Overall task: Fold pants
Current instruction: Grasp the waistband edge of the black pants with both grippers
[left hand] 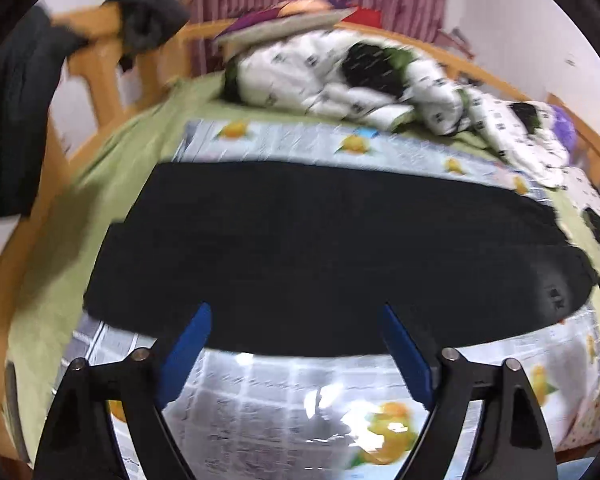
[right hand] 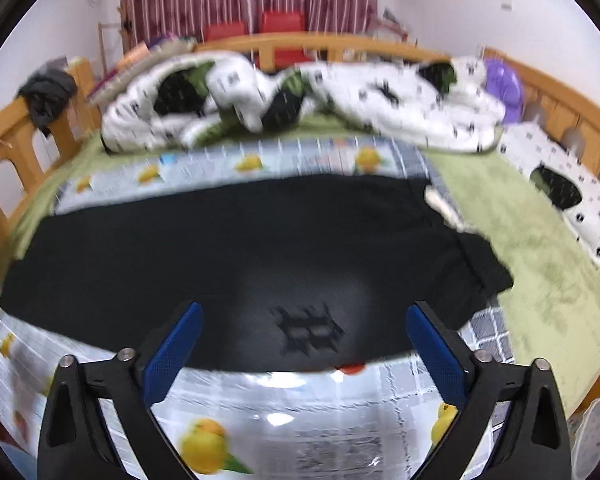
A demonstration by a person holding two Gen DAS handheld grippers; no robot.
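Note:
Black pants (left hand: 300, 248) lie flat across a shiny fruit-print plastic sheet (left hand: 284, 408) on a bed, stretched left to right. My left gripper (left hand: 296, 312) is open and empty, its blue fingers (left hand: 188, 352) over the pants' near edge. In the right wrist view the pants (right hand: 240, 248) show a dark logo near the front edge, and the waistband end bunches at the right. My right gripper (right hand: 304, 312) is open and empty over the near edge, astride the logo. Both views are blurred.
A crumpled white, black and green duvet (right hand: 300, 96) lies along the back of the bed. A green bedspread (right hand: 532, 264) lies to the right. A wooden bed frame (left hand: 100, 80) with dark clothes (left hand: 16, 112) hung on it stands at left. A pillow (right hand: 568, 192) lies at far right.

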